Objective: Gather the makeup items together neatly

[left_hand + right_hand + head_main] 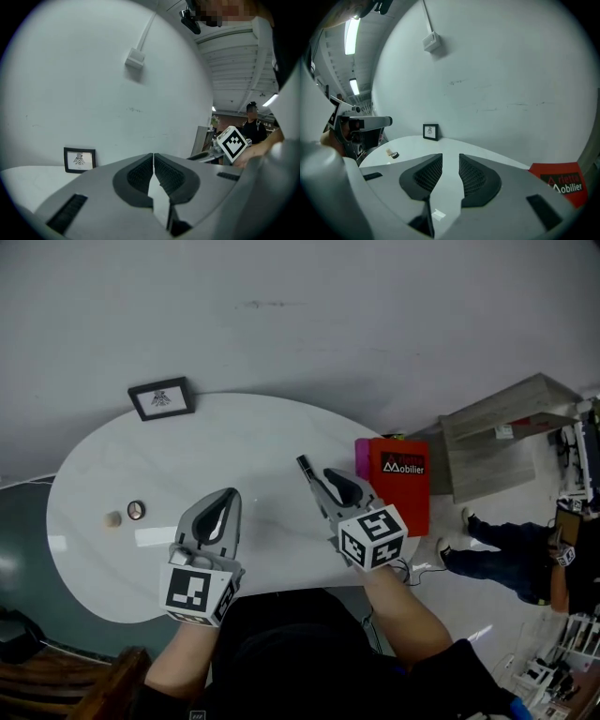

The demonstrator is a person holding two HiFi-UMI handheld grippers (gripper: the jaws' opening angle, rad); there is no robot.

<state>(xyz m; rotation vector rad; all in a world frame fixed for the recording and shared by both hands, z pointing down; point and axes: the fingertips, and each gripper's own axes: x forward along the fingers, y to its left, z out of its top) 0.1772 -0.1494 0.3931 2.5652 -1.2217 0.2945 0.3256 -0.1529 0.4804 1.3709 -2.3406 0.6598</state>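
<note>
Head view: makeup items point(136, 510) lie well left of left gripper point(229, 494); untouched.

The middle of the desk point(281, 442) lies open. A framed picture point(162, 398) stands back left by the wall point(300, 306); a beige lump point(113, 518) and a dark ring point(136, 510) sit near the left edge; a red box point(405, 488) flanks the right edge.

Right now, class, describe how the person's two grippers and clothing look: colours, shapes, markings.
Both the left gripper and right gripper have pale grey, tapering jaws with black ribbed pads. Each carries a white cube printed with black square markers. The person wears a black top.
</note>
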